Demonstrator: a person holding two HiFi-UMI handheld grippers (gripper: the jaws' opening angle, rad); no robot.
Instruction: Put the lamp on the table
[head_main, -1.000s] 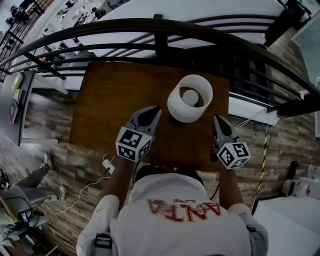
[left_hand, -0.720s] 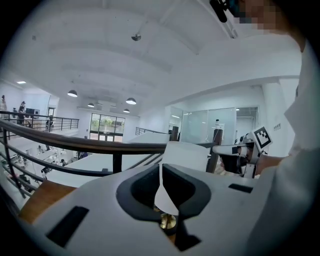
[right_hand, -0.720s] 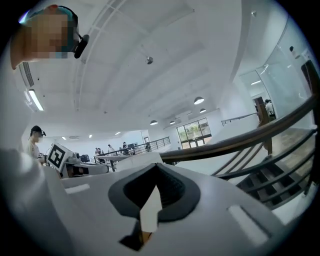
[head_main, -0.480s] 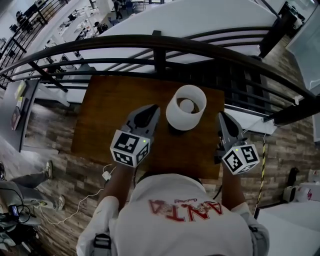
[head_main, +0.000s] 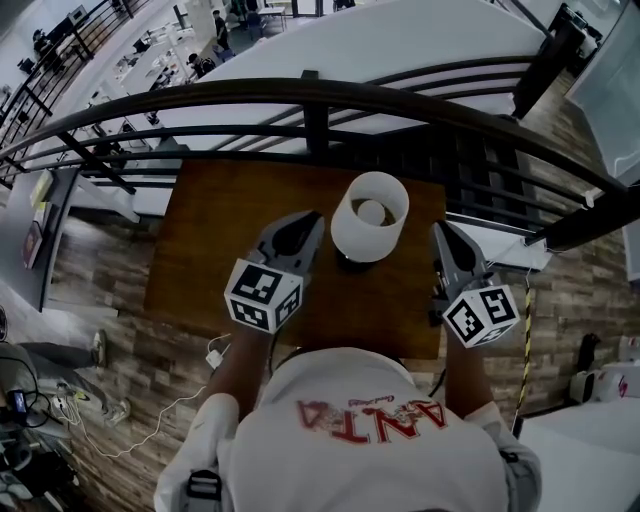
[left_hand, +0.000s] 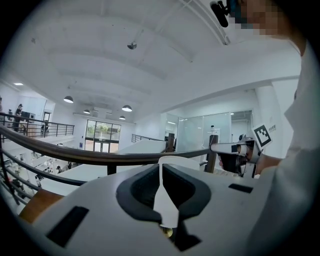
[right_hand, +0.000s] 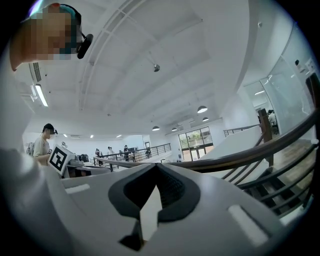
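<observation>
As the lamp (head_main: 369, 217) hides its base, my left gripper (head_main: 310, 222) at nine o'clock, right gripper (head_main: 438, 230) at three, both closed empty, railing (head_main: 300, 95) behind desk (head_main: 215, 230).

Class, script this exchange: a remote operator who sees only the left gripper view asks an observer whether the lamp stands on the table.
Observer: Yes; the head view shows the lamp upright on the wooden table, toward its far right corner.
Operator: Is either gripper touching it?
Observer: No; the left gripper and right gripper flank it, both apart from the shade.
Operator: Is the right gripper open?
Observer: No; its own view shows the jaws shut, nothing between them.
</observation>
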